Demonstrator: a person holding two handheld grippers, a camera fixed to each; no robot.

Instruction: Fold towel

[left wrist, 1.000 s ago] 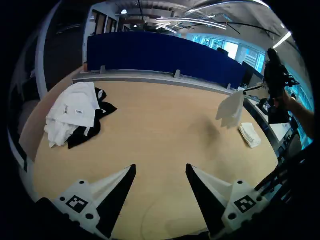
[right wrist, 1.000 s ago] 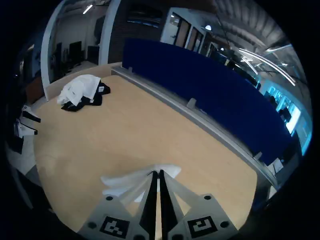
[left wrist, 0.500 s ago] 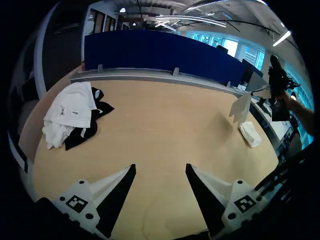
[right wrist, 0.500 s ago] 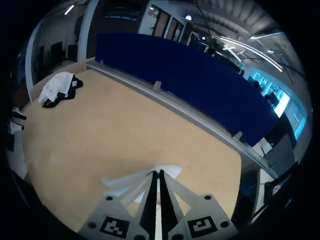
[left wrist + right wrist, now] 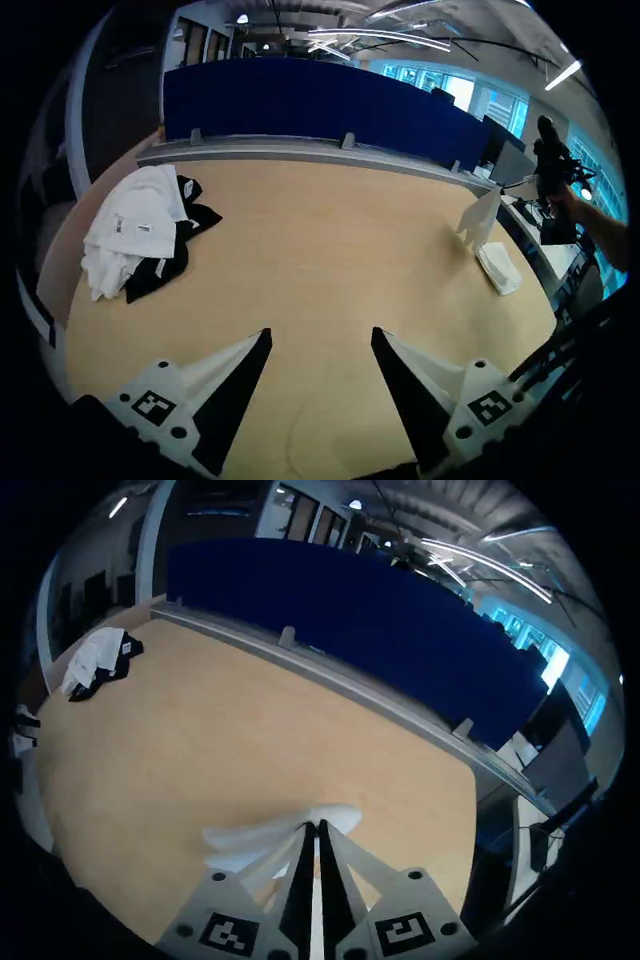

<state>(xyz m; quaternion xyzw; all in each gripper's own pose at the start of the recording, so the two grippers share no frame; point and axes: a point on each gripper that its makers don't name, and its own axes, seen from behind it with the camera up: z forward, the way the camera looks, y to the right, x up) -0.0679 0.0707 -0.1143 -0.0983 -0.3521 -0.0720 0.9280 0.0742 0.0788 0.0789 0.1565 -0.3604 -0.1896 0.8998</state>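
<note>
Right gripper view looks along my right gripper [image 5: 314, 826] at the bottom of the frame. Its fingers [image 5: 352, 864] are clenched tight together, grasping the towel [image 5: 264, 840]. The white cloth is squeezed between the tips and bulges out past them, mostly toward the left. Below lies the pale wooden tabletop [image 5: 200, 736], with a long blue partition [image 5: 360, 624] running along its far side from upper left to right. A pile of white and black clothes [image 5: 96, 660] sits at the upper left of the frame, well apart from me.

Left gripper view shows my left gripper [image 5: 320, 334] at the bottom centre, over the near part of the tabletop [image 5: 320, 240]. Its fingers [image 5: 232, 372] are spread wide and released, holding nothing. The pile of clothes [image 5: 136, 232] lies at the left of the frame, white pieces on top of black ones. At the far right, near the tabletop's edge, a folded white cloth [image 5: 500, 268] lies flat. Just above it the towel [image 5: 480, 218] hangs limp in the air, held by its upper corner. I cannot tell whether its lower edge touches the folded cloth. My right hand [image 5: 562, 194] is raised at the right edge of the frame, and the blue partition [image 5: 320, 100] crosses the top.
</note>
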